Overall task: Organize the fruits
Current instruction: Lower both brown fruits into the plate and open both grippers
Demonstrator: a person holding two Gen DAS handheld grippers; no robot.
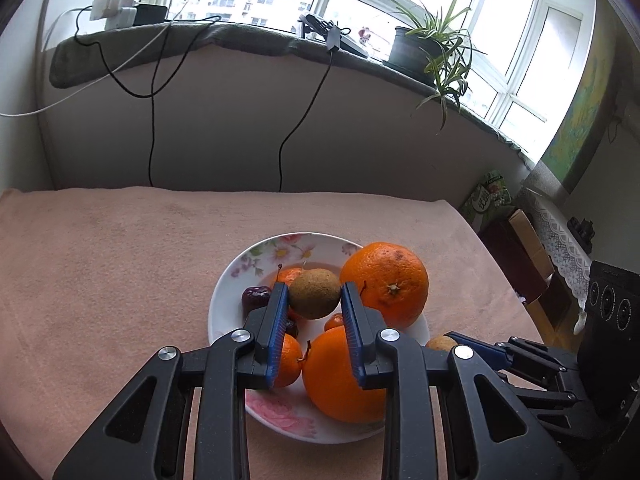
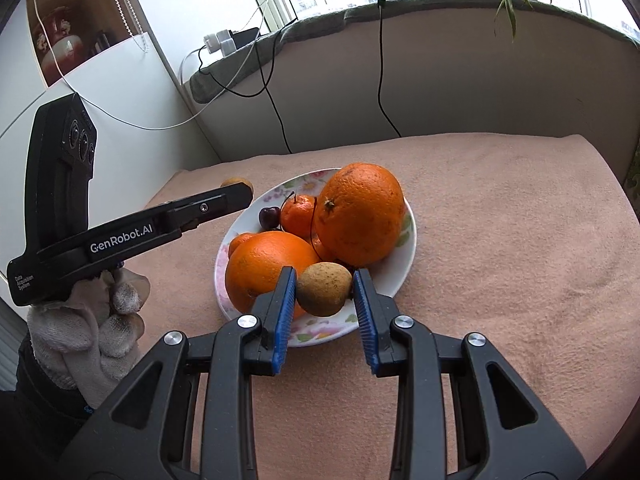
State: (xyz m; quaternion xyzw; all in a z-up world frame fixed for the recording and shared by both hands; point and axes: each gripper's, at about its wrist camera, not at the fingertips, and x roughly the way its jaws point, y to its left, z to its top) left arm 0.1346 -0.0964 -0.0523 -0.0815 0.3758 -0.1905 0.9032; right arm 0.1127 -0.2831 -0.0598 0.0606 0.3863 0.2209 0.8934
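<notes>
Left claw (image 1: 314, 294) clamped on a brown fruit (image 1: 314, 294), right claw (image 2: 325, 289) gripping another brown fruit (image 2: 324, 289), above floral plate (image 2: 404, 272).

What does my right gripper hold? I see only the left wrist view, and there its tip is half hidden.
Observer: The right gripper is shut on a small brown fruit, close to the near rim of the plate.
Operator: And what holds my left gripper?
Observer: A gloved hand, in white knit, grips the handle of the left gripper.
Operator: Is there anything on the wall to my left?
Observer: Yes, a picture hangs there, above a white cable.
</notes>
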